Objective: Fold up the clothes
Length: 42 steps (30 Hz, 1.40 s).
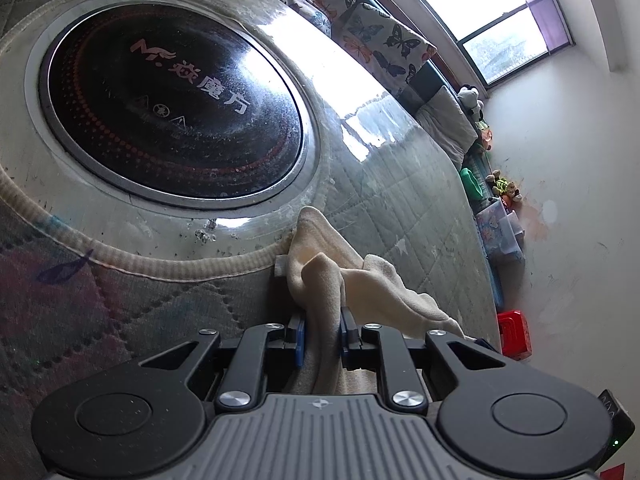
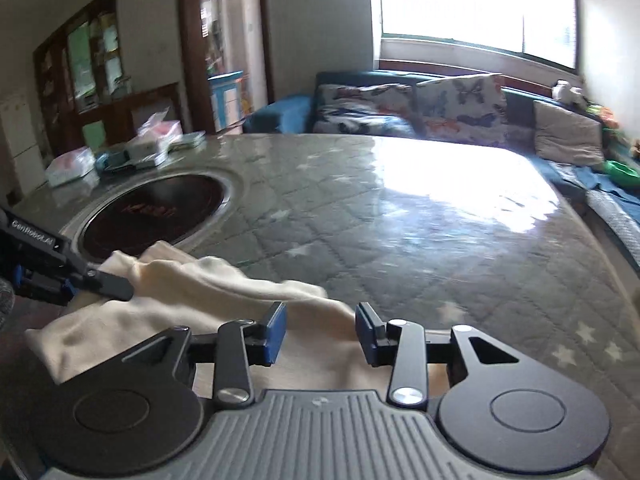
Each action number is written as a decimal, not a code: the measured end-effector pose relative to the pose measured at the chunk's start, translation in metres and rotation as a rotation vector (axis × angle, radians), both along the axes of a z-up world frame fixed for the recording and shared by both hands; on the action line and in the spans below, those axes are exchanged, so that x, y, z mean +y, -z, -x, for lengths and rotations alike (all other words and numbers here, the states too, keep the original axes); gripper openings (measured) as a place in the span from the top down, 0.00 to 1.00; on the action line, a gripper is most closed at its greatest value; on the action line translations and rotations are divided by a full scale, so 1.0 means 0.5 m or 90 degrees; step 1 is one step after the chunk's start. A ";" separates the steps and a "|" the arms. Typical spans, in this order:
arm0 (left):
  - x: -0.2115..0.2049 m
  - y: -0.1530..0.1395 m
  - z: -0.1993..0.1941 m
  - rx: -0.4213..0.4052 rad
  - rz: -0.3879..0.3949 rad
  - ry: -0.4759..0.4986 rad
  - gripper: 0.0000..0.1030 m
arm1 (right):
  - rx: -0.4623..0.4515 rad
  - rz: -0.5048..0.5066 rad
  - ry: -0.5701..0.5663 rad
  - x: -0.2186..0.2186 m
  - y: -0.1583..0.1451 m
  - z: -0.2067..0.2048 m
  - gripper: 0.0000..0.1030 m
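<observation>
A cream cloth garment (image 1: 324,280) is bunched on the quilted table cover near the front edge. My left gripper (image 1: 322,336) is shut on a fold of it, the cloth pinched between the blue pads. In the right wrist view the same cloth (image 2: 192,296) lies spread below my right gripper (image 2: 320,332), which is open with its blue pads apart just above the cloth. The left gripper (image 2: 108,280) shows at the left of that view, clamped on the cloth's far end.
A round black induction hob (image 1: 172,108) is set in the table (image 2: 400,216), also visible in the right wrist view (image 2: 156,216). Packets and boxes (image 2: 120,152) lie at the far left. A sofa with butterfly cushions (image 2: 440,108) stands behind, under a window.
</observation>
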<state>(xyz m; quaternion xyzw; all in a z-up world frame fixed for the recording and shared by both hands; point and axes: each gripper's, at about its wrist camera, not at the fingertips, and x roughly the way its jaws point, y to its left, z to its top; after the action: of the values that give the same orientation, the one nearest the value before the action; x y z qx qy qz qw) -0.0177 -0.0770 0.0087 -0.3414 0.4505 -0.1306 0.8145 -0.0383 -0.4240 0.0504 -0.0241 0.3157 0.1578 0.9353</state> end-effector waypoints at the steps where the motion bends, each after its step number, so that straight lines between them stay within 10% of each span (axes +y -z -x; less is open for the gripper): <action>1: -0.001 0.000 0.000 0.000 -0.001 0.000 0.82 | 0.000 0.002 0.014 -0.012 0.002 0.004 0.55; 13: -0.013 -0.012 0.000 -0.013 -0.042 0.011 0.82 | 0.029 -0.051 0.096 -0.093 0.046 0.015 0.51; 23: -0.058 -0.048 0.003 -0.070 -0.147 0.052 0.84 | 0.006 -0.083 0.095 -0.087 0.046 0.024 0.88; 42: -0.309 -0.113 -0.110 -0.192 -0.219 0.167 0.85 | -0.109 -0.042 0.208 -0.231 -0.061 0.000 0.89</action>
<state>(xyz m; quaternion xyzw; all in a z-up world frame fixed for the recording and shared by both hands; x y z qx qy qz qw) 0.0375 -0.2313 0.0653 -0.1136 0.3801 -0.2058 0.8946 -0.0382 -0.5395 0.0811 0.0452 0.2295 0.0115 0.9722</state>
